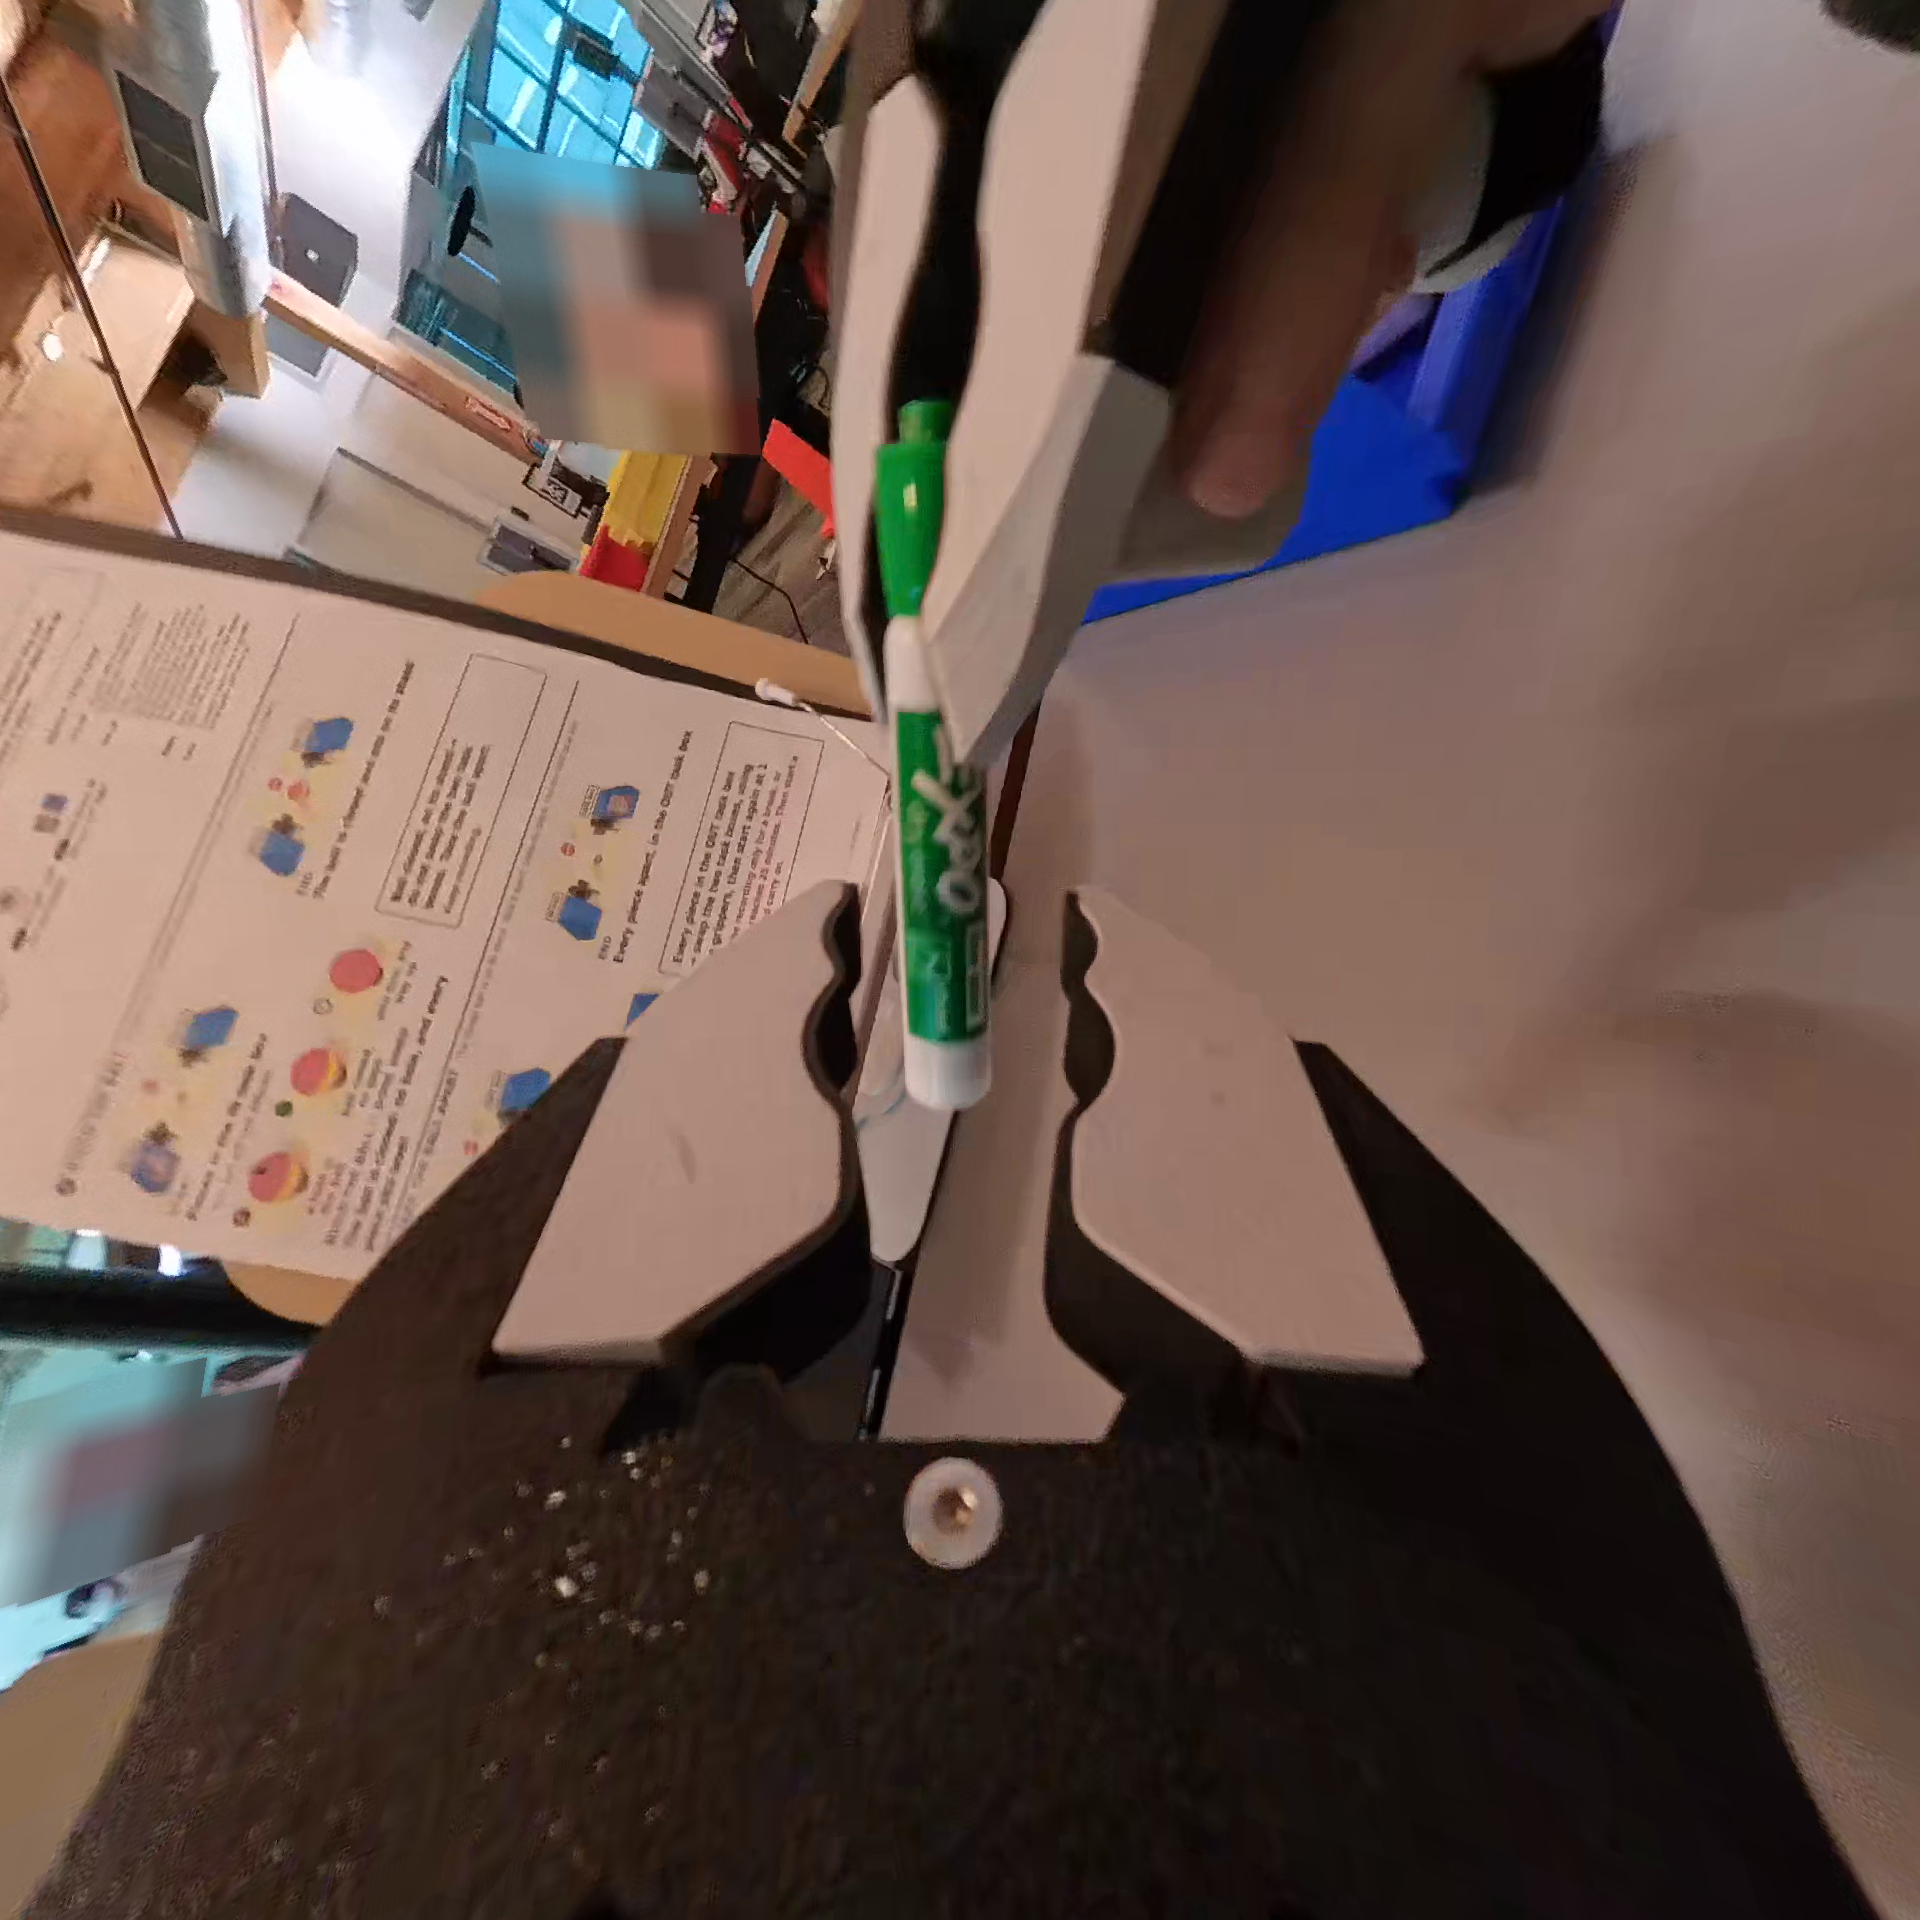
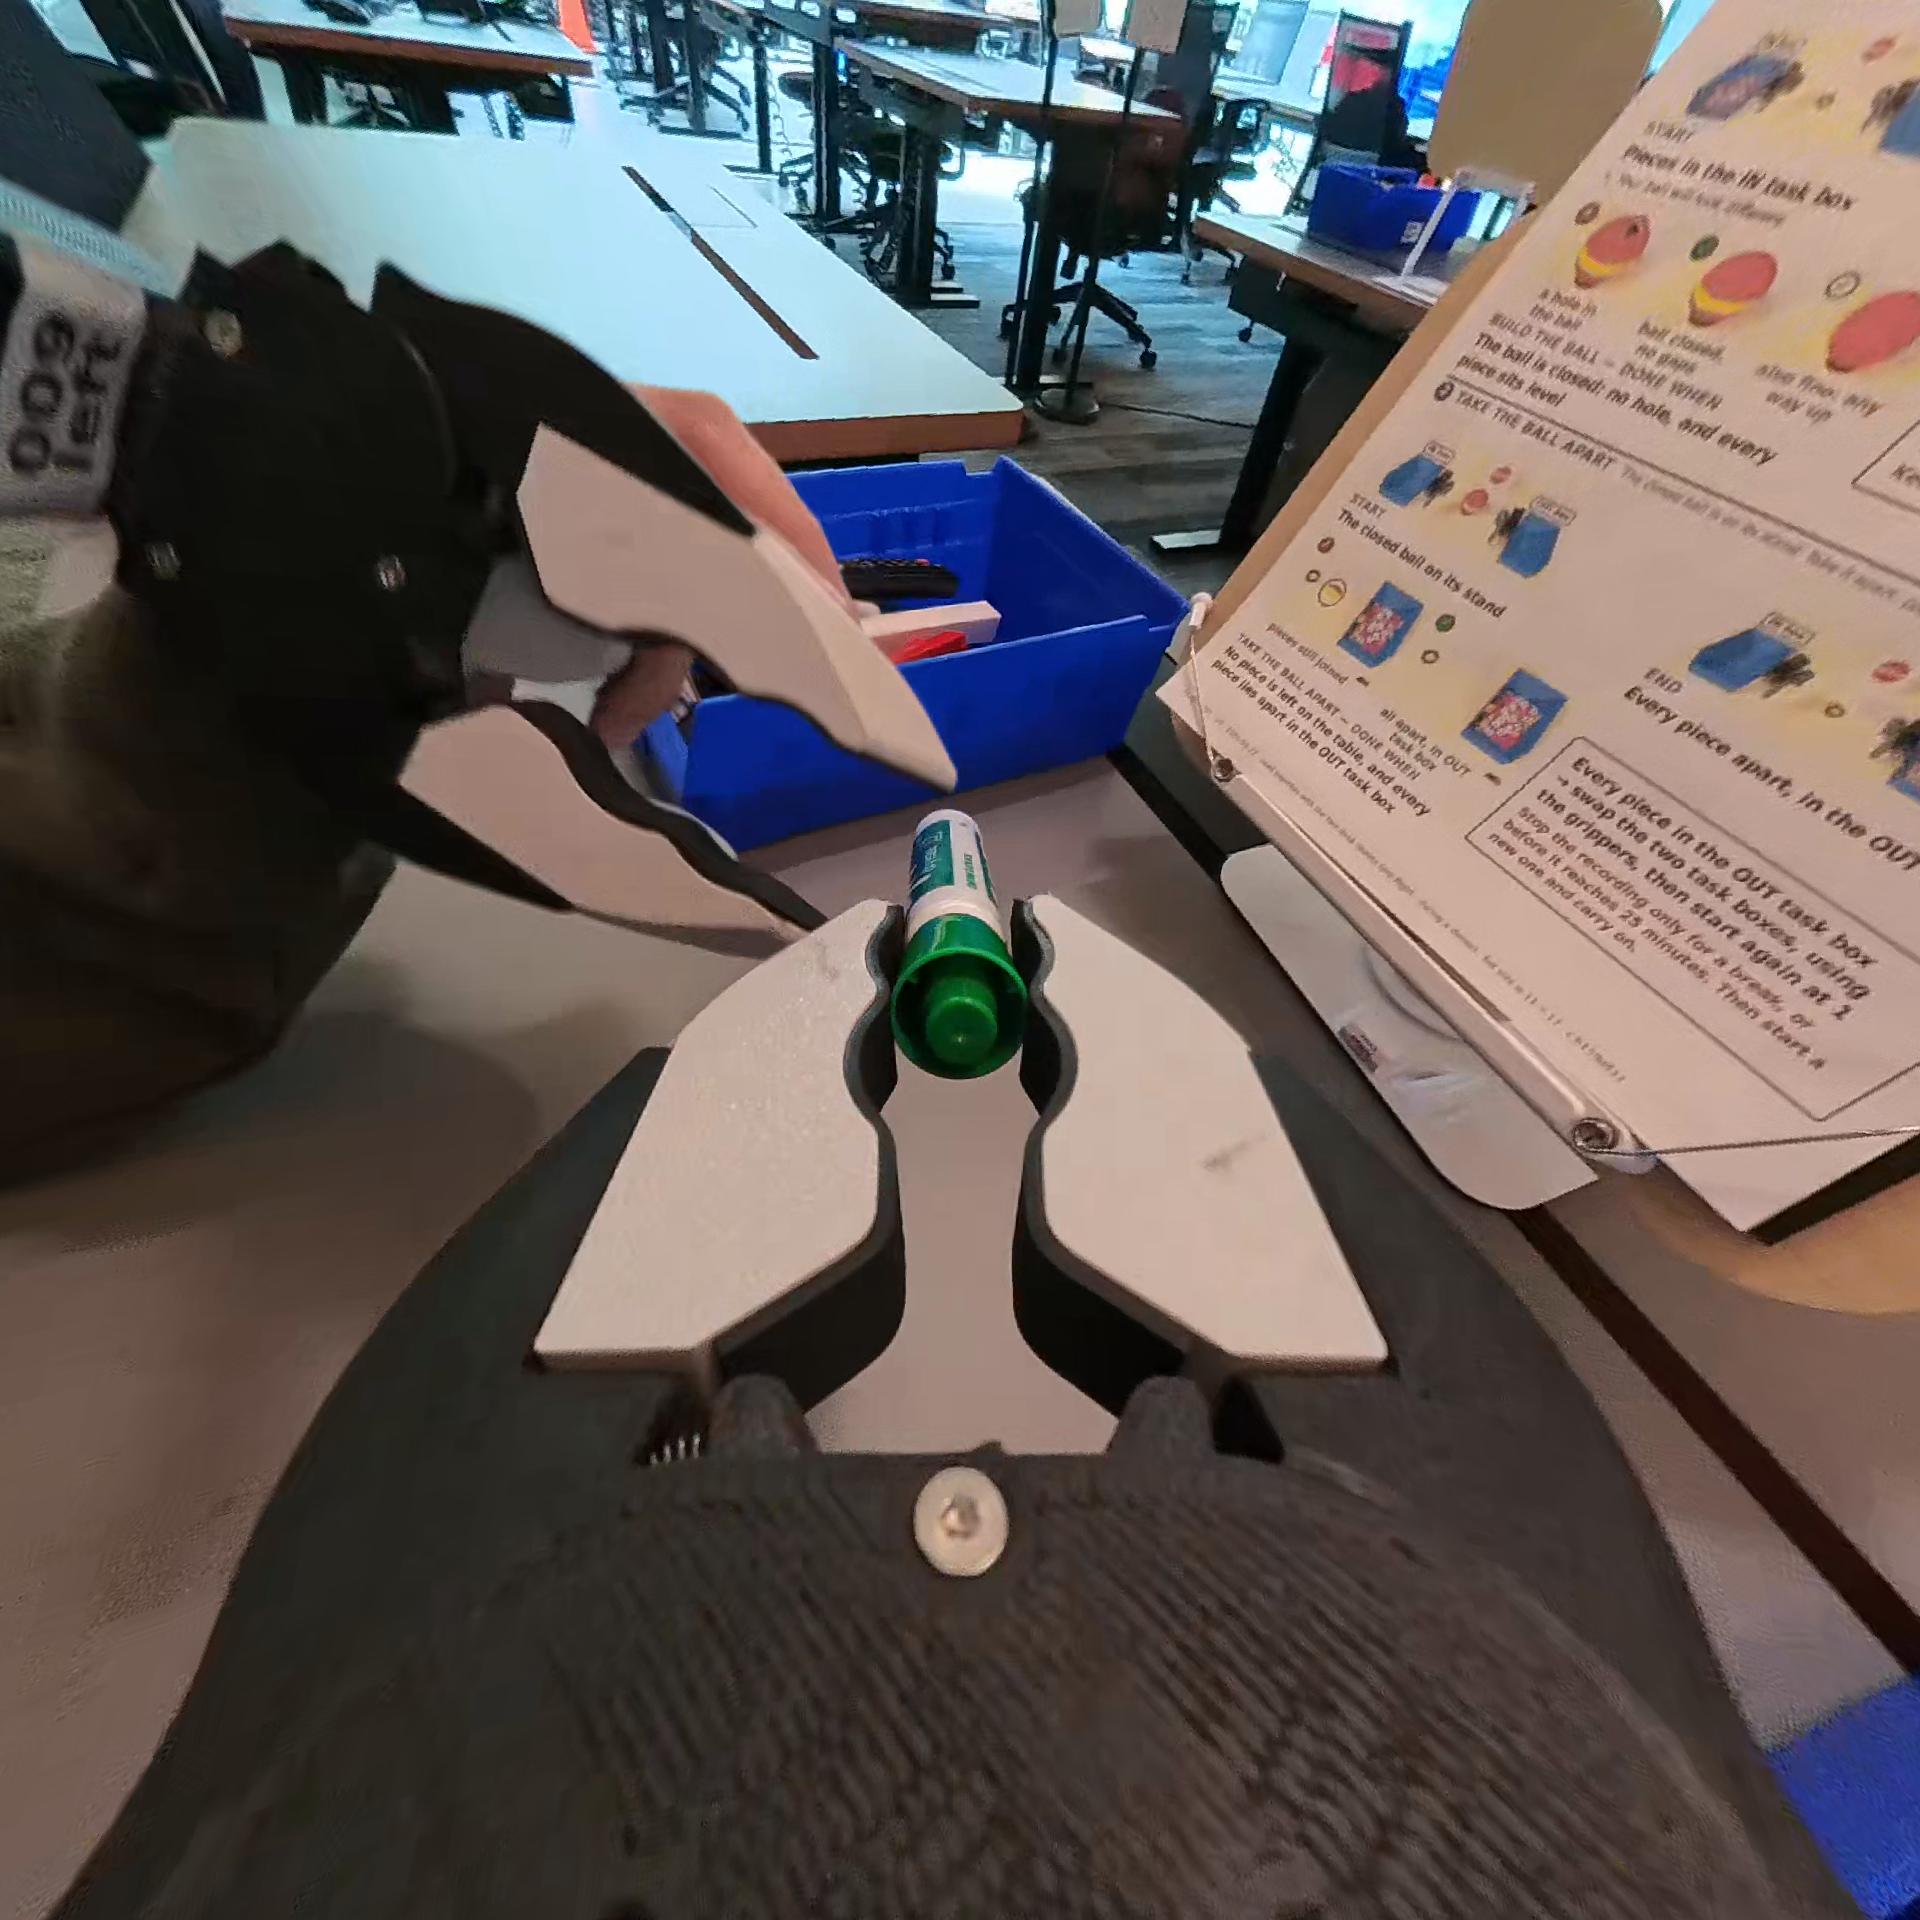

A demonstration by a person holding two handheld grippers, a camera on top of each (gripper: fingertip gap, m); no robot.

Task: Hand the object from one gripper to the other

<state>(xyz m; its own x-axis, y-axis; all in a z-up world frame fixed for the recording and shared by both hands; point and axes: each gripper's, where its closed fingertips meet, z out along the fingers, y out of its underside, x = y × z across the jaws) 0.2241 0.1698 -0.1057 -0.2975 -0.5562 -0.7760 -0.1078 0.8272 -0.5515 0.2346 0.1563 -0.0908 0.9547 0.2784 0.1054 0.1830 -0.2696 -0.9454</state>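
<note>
Green-capped marker (image 2: 951, 951) sits clamped at its cap end between the right gripper (image 2: 956, 971) fingers, barrel projecting far so the free end is offered. Left gripper (image 1: 961, 966) stands wide open, jaws straddling that barrel without contact, judged ready to close. Blue bin (image 2: 997, 665) lies beyond.

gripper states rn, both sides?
Left gripper: open, jaws either side of the green marker, not clamped.
Right gripper: shut on the green marker, cap end.
</note>
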